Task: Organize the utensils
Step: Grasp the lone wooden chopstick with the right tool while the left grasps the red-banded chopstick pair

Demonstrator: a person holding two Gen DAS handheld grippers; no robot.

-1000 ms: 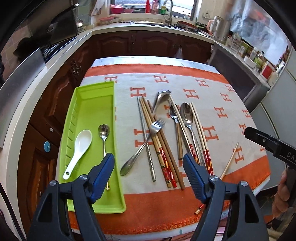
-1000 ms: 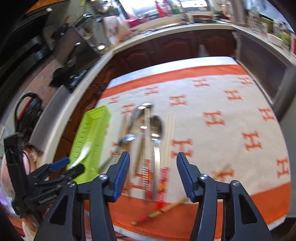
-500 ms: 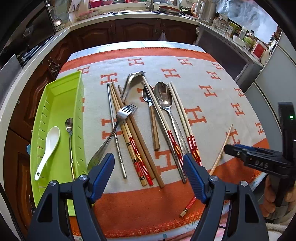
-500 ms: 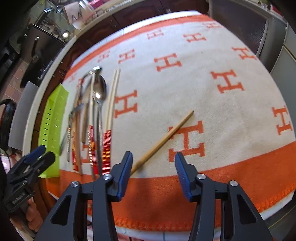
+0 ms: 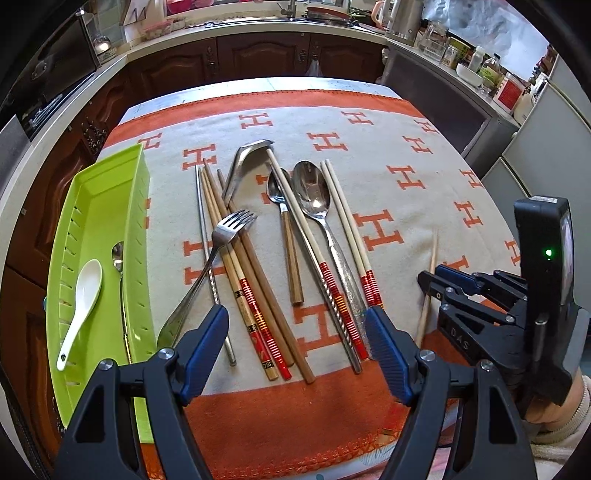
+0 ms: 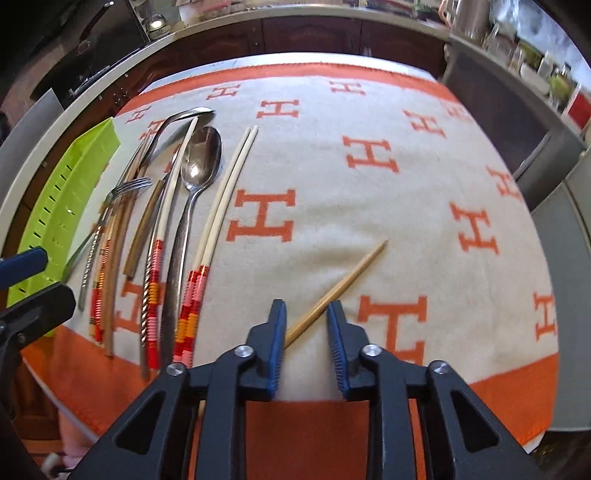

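A green tray (image 5: 107,206) at the table's left holds a white spoon (image 5: 79,306) and a small metal spoon (image 5: 118,254). Beside it lie a fork (image 5: 210,266), several chopsticks (image 5: 255,317), a large spoon (image 5: 314,195) and a ladle (image 5: 243,162). My left gripper (image 5: 295,343) is open above the near ends of the chopsticks. My right gripper (image 6: 306,321) has narrowed around a lone wooden chopstick (image 6: 343,284), its jaws on either side and a small gap still showing. The tray (image 6: 55,218) also shows at left in the right wrist view.
The table has an orange and cream cloth (image 5: 388,155) with H marks. Kitchen counters (image 5: 258,29) and dark cabinets surround it. A fridge (image 5: 546,147) stands to the right. The table's near edge is right below both grippers.
My right gripper has dropped over the lone chopstick and its jaws have closed in around it. My left gripper has shifted right from the tray to the chopsticks, staying open.
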